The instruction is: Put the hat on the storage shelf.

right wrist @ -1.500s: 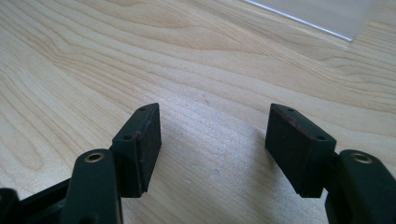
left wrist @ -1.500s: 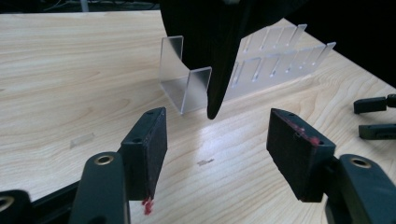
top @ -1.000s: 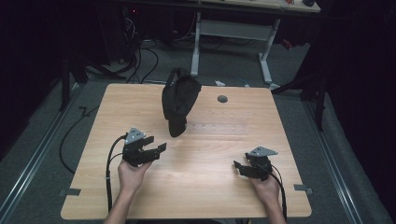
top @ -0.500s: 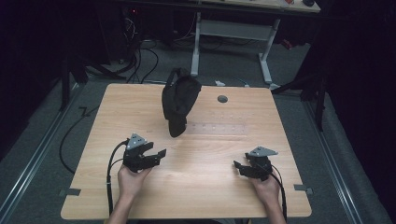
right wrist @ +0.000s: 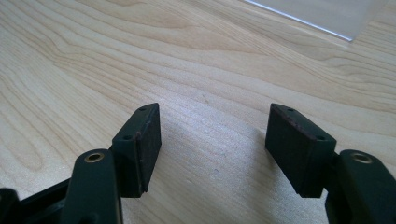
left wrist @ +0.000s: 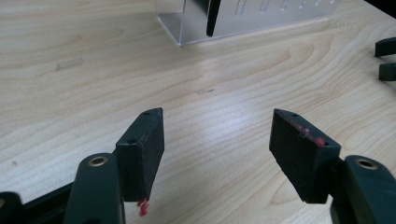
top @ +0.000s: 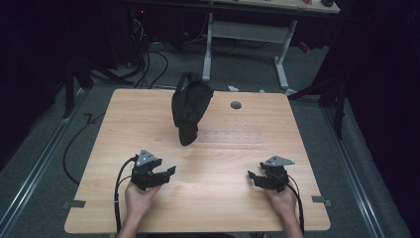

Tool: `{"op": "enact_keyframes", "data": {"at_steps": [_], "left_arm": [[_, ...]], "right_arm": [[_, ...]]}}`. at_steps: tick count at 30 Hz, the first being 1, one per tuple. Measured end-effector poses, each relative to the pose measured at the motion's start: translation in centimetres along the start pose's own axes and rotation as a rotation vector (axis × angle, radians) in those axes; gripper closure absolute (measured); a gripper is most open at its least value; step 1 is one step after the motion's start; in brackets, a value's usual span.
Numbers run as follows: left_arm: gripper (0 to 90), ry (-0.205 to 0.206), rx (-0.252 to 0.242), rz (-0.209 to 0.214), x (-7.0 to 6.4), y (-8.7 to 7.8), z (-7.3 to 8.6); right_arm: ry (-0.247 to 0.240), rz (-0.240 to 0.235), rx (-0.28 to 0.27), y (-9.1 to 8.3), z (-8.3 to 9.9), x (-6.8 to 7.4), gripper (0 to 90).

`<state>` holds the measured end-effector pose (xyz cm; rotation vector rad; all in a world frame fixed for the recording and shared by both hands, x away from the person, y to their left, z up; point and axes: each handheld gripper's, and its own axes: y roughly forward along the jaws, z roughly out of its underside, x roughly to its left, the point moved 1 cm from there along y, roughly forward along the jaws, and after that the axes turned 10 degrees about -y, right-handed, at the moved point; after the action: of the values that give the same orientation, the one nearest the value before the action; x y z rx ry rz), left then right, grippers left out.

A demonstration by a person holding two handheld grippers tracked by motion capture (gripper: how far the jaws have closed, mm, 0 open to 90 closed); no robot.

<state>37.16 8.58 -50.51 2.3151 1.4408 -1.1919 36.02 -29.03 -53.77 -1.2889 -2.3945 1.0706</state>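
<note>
Little is changed since the earlier frames: the left gripper [top: 167, 171] is drawn slightly down and back toward the lower edge of the high view, while the right gripper [top: 253, 177] is kept where it was. Both are held low over the worktop [top: 223, 213], each in a hand, left [top: 140, 196] and right [top: 283, 197].

The fingers [left wrist: 142, 149] of the left gripper are spread wide, with nothing between them but bare wood; a few red flecks are seen on the pads. The right gripper's fingers [right wrist: 140, 147] are spread just as wide and are likewise empty.

A black bag [top: 189, 106] is hung on a clear stand [left wrist: 243, 18] at the upper centre of the high view, well apart from both grippers. Its long axis is run nearly upright, tapering to a narrow lower end just above the worktop. From the left gripper it lies up and to the right in the frame; from the right gripper, up and well to the left. The left gripper is judged the nearer, and its fingers are already pointed roughly toward the stand's base, seen at the top of the left gripper view.

A small dark round hole [top: 236, 105] is set in the worktop to the right of the bag.
</note>
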Motion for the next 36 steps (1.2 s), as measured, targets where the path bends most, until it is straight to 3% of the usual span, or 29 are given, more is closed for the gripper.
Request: {"op": "enact_keyframes", "data": {"at_steps": [15,22,36], "left_arm": [[35.2,0.001,-0.001,-0.038,1.3,-0.2,1.0],[35.2,0.050,-0.002,-0.076,1.9,0.0,1.8],[35.1,0.065,-0.022,-0.114,2.9,0.2,2.4]], "right_arm": [[0.001,0.001,0.000,0.0,0.0,0.0,36.2],[0.001,0.001,0.000,0.0,0.0,0.0,36.2],[0.003,0.002,0.001,0.0,0.0,0.0,36.1]]}}
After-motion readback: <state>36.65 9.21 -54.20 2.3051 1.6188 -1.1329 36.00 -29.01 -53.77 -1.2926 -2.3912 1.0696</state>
